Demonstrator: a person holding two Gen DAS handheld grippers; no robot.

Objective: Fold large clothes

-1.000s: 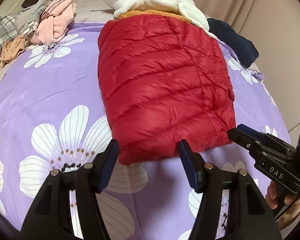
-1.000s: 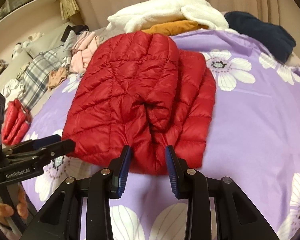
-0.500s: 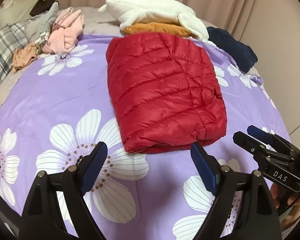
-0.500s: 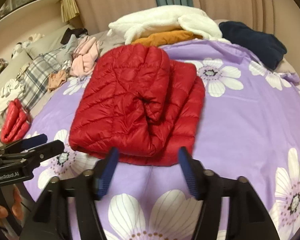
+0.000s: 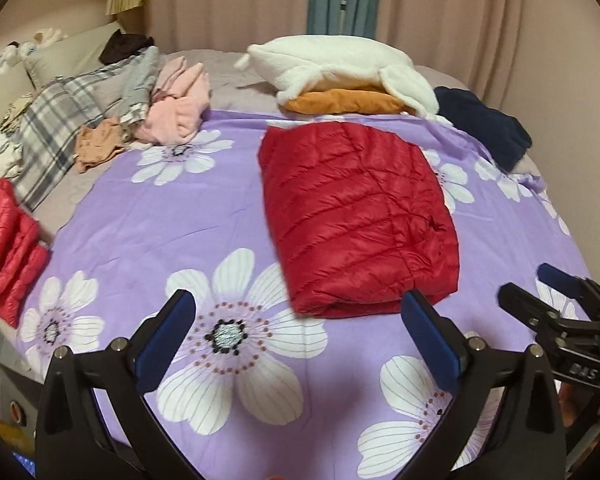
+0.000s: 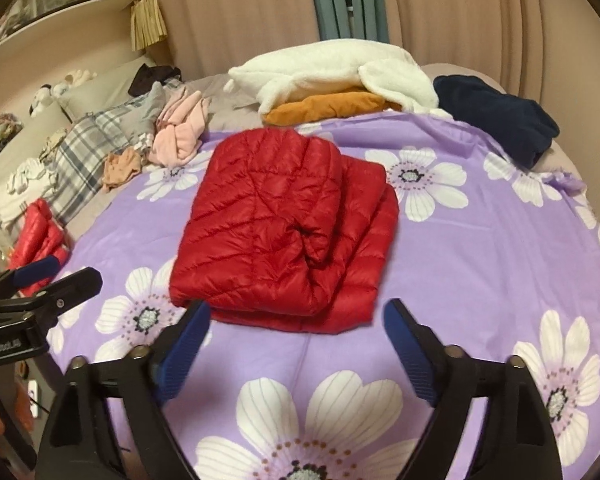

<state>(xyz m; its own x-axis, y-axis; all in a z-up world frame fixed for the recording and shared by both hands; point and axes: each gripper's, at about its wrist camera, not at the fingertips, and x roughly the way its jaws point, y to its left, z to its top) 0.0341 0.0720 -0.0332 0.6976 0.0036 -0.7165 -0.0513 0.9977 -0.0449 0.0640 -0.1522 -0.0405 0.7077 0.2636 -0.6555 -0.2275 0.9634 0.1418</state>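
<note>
**Red jacket lies folded on the bed, both grippers clear of it**

Nearest the cameras, the left gripper (image 5: pixel 298 320) and the right gripper (image 6: pixel 296 326) hang above the purple flowered bedspread (image 5: pixel 172 216), each with its jaws spread wide and nothing between them; both pairs have just been opening. Just beyond the blue pads, the red quilted jacket (image 5: pixel 356 216) lies folded into a thick rectangular bundle on the bedspread, touched by neither gripper. In the right wrist view its layers show stepped along the right-hand edge. Another red quilted garment (image 5: pixel 6 248) sits at the bed's left edge. Farther back lie a pink garment (image 5: pixel 180 108), a plaid cloth (image 5: pixel 60 120), a white fleece (image 5: pixel 340 64) on an orange piece (image 5: pixel 340 102), and a navy item (image 5: pixel 484 126). Curtains (image 5: pixel 440 12) close the background.
</note>
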